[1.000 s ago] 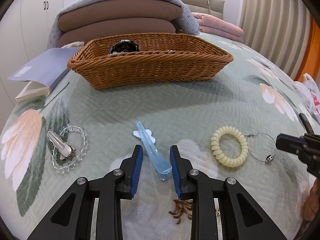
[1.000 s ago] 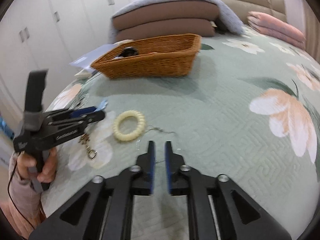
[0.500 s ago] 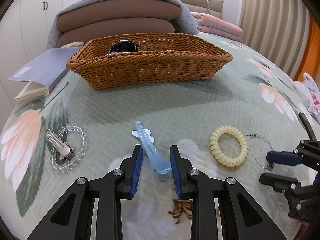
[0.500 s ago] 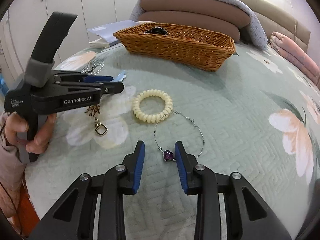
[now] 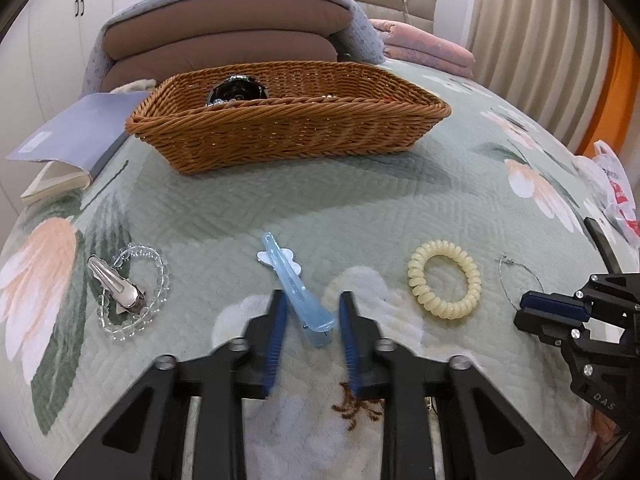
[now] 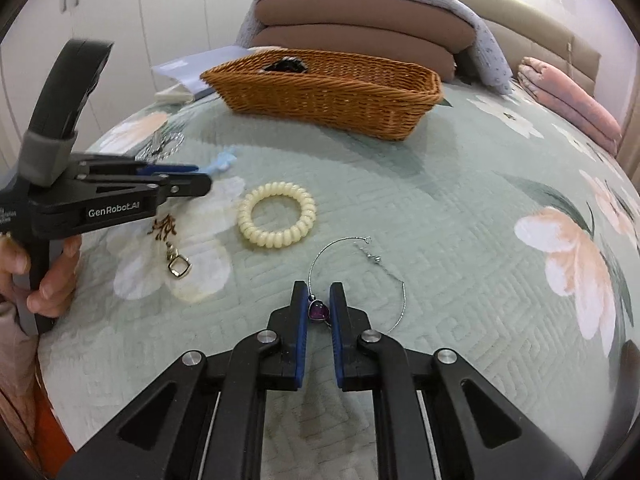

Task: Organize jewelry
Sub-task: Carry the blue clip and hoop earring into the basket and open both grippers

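My left gripper [image 5: 312,312] is open, its fingers on either side of the near end of a light blue hair clip [image 5: 294,288] lying on the bed. My right gripper [image 6: 319,300] is open, though narrowly, with a purple heart pendant [image 6: 318,311] of a thin wire bangle [image 6: 384,276] between its fingers, not clamped. A cream spiral hair tie [image 5: 443,284] lies between the two grippers. A clear bead bracelet [image 5: 134,292] with a silver clip [image 5: 116,284] on it lies at the left. A wicker basket [image 5: 288,128] with a dark item inside stands farther back.
A brown tassel charm with a square ring [image 6: 172,248] lies under the left gripper. A grey-blue book [image 5: 76,132] lies left of the basket. Stacked cushions [image 5: 224,40] and folded pink blankets [image 5: 428,48] are behind. A plastic bag [image 5: 612,196] is at the bed's right edge.
My right gripper turned and moved in over the bangle, opened, then narrowed around the purple pendant. My left gripper stayed around the blue clip, edging slightly forward.
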The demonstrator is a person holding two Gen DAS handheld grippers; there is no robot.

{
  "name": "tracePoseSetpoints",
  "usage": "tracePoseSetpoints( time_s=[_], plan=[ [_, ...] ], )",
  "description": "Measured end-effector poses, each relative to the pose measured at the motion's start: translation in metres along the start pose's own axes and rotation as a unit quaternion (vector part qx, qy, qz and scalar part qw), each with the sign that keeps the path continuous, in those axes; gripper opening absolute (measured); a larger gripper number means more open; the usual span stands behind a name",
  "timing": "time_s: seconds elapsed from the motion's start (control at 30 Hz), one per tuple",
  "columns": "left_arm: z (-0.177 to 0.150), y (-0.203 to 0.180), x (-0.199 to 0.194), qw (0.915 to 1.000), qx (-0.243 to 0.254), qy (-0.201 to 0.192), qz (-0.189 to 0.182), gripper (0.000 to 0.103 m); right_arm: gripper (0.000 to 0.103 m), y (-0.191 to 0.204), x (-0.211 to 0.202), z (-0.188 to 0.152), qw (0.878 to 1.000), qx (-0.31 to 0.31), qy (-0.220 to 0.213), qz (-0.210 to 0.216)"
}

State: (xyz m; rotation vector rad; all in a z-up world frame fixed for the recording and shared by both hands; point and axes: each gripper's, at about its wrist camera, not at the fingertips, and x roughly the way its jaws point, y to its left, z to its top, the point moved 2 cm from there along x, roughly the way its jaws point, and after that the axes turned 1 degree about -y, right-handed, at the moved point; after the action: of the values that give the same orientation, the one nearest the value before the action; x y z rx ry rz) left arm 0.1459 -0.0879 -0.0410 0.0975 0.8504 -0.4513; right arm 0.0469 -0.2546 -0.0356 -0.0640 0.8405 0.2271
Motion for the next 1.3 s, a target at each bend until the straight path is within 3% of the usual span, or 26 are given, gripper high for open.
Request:
tracePoseSetpoints(
  time_s=[0.3, 0.67, 0.93, 1.17, 1.3],
  plan=[
    [0.004, 0.007, -0.015, 0.999, -0.012, -0.038, -0.019, 0.012, 0.012, -0.026, -0.016, 0.011, 0.992, 0.092, -0.041, 0.08],
    [0.014, 0.01, -0.038, 0.9967, -0.019, -0.074, -0.027, 0.012, 0.012, -0.016, -0.046, 0.046, 0.984, 0.101, -0.115, 0.093],
    [0.024, 0.024, -0.072, 0.9933, -0.026, -0.108, -0.029, 0.012, 0.012, -0.011, -0.068, 0.093, 0.979, 0.105, -0.151, 0.091],
    [0.077, 0.029, -0.096, 0.989, -0.031, -0.142, -0.027, 0.012, 0.012, -0.026, -0.081, 0.169, 0.973, 0.098, -0.197, 0.074],
    [0.124, 0.02, -0.086, 0.9871, -0.022, -0.155, -0.032, 0.012, 0.012, -0.04, -0.055, 0.203, 0.973, 0.096, -0.206, 0.038]
  ],
)
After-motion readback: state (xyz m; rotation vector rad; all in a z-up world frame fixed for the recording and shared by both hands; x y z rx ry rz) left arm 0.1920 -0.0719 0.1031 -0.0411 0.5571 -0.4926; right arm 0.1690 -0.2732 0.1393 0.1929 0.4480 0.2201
